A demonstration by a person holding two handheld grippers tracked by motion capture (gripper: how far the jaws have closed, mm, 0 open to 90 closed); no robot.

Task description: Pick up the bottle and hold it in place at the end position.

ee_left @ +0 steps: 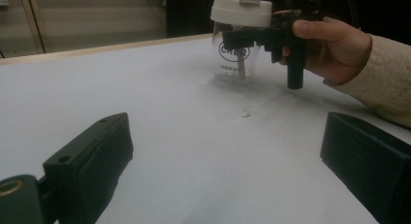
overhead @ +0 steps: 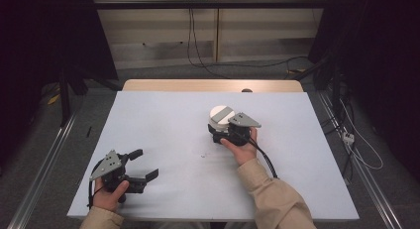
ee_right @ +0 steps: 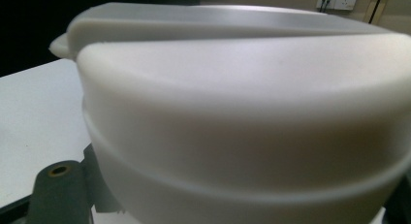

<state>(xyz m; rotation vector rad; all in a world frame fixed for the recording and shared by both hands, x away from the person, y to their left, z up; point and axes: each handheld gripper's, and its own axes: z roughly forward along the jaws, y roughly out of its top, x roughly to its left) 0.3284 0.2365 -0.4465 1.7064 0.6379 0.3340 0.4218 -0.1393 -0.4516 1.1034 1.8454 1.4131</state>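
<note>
The clear jar (ee_left: 236,56) with its white lid (overhead: 221,113) stands upright on the counter (overhead: 163,125), right of the middle and nearer the far edge than the near one. Its long axis runs straight up; in the left gripper view dark print shows on the glass and the base rests flat on the counter top.

The right tongs (overhead: 219,132) are closed on the jar from the near side: in the left gripper view their black jaws lie level across the glass just under the lid, and the right gripper view looks straight at the lid's white side wall (ee_right: 242,136) from very close. The right hand (overhead: 243,148) holds them from the near side, the sleeve trailing back toward the near right corner.

The left tongs (overhead: 141,164) rest near the near left corner, jaws spread wide with nothing between them, pointing toward the jar across bare counter. The jar is well apart from them, up and to their right.

The right hand is plainly the nearer one and already has the jar's body. With the body pinned low, the lid sits free above the jaws, so the likely next move is for the left tongs to cross over and take the lid from the top. A small speck (overhead: 203,156) lies on the counter between the two hands.
</note>
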